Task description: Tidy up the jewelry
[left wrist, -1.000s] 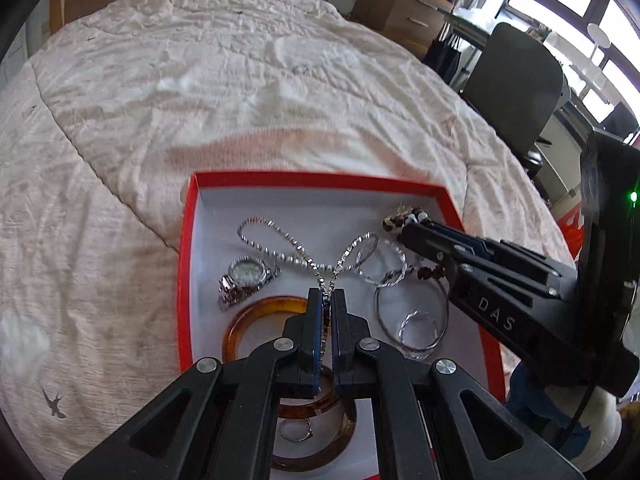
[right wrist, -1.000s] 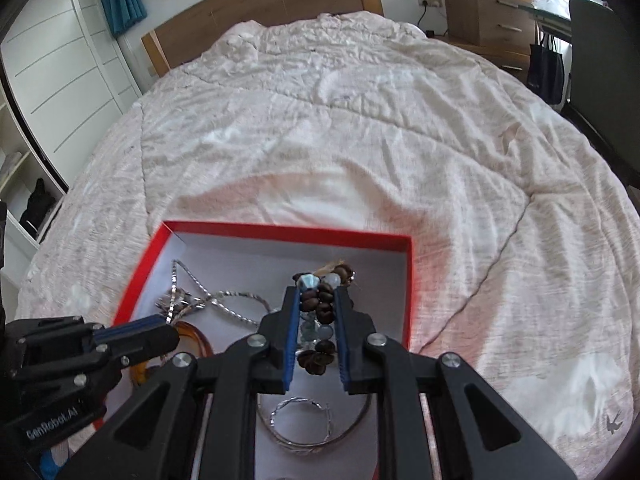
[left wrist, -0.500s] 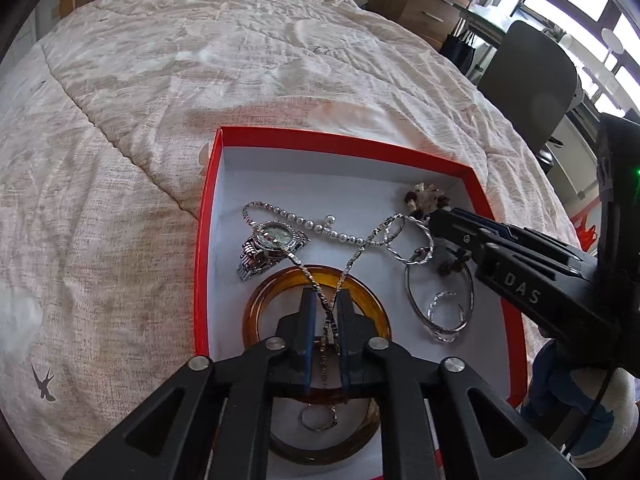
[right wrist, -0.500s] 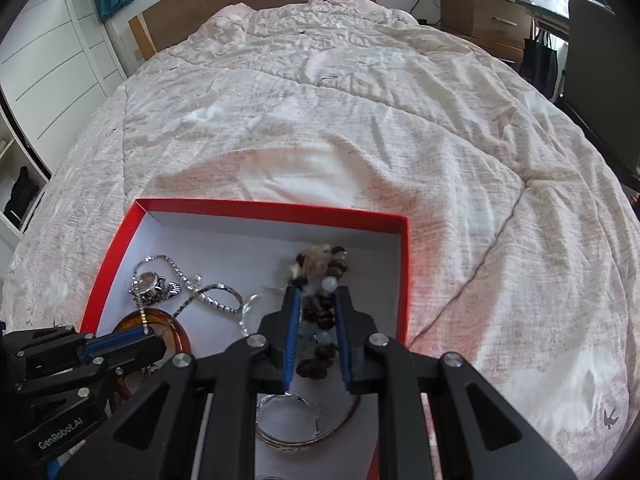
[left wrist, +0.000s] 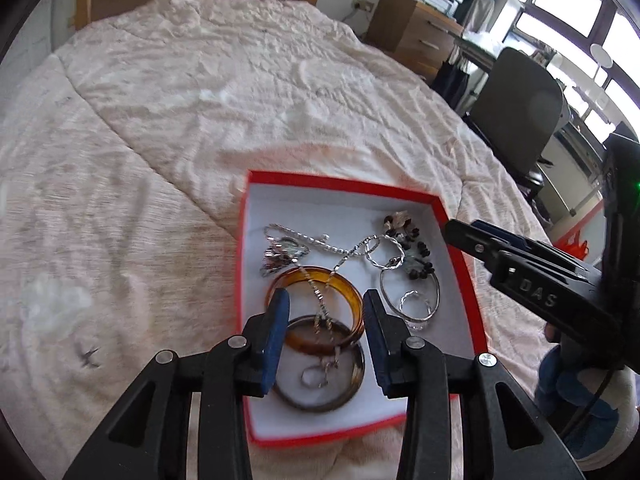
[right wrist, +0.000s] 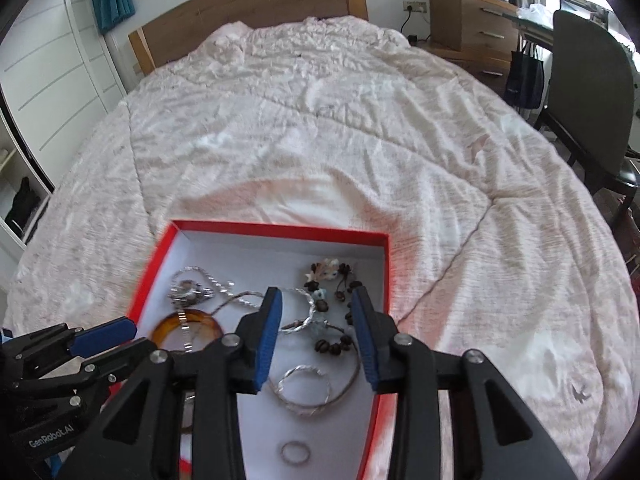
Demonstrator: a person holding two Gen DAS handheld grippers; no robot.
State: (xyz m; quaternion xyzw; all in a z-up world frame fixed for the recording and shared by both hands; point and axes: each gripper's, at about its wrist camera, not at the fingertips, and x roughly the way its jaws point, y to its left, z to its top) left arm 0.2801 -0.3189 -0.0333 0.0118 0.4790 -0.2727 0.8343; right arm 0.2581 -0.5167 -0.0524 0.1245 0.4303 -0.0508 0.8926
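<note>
1. The left gripper (left wrist: 325,316) hangs over the red box (left wrist: 452,236); its fingers (left wrist: 276,332) have just been opening and are released, and the silver chain (left wrist: 320,300) lies below them across the amber bangle (left wrist: 352,300).
2. The right gripper (right wrist: 316,316) has likewise just been opening, fingers released, above the dark bead bracelet (right wrist: 332,346) lying in the box.
3. The box sits on the bed (right wrist: 320,120).

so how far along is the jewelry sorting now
Done: all visible jewelry lies in the red box, including the silver chain and bead bracelet. In hand: nothing; left gripper and right gripper have just been opening. Left: nothing visible outside the box.
</note>
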